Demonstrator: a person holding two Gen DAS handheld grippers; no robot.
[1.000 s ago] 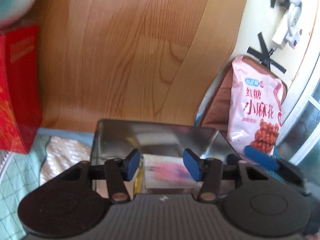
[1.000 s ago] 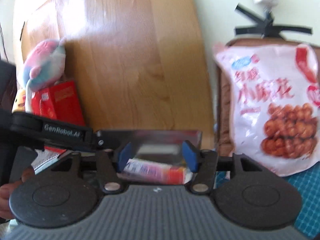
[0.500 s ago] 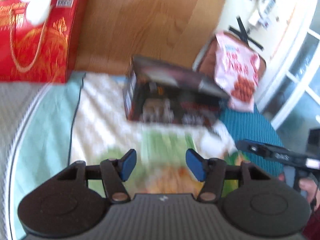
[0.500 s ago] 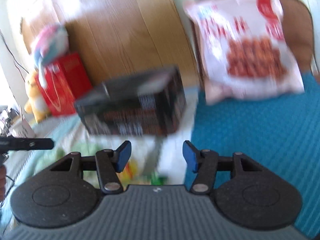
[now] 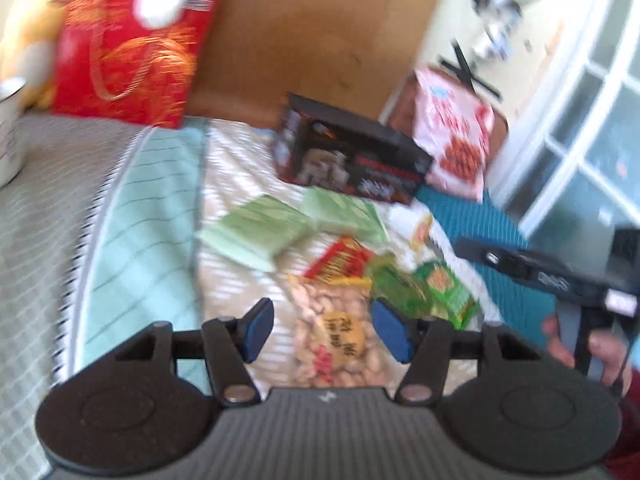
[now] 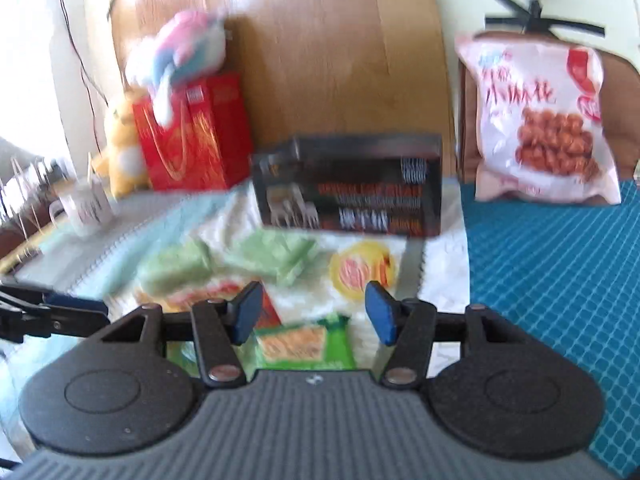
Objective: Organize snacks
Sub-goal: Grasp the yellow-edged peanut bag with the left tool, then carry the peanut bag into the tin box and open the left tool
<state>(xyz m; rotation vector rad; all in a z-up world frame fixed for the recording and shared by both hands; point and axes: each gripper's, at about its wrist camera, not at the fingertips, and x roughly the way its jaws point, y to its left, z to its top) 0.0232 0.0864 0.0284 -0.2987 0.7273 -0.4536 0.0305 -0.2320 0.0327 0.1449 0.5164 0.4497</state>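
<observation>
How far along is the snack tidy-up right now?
Done: I cannot tell what is in the black box. In hand: nothing; left gripper and right gripper are open and empty. Left: peanut bag, green packets and others lie loose on the cloth.

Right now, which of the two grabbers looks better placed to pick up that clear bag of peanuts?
The left gripper. Its open jaws already frame the peanut bag just below. The right gripper, open too, points at a green snack packet instead.
</observation>
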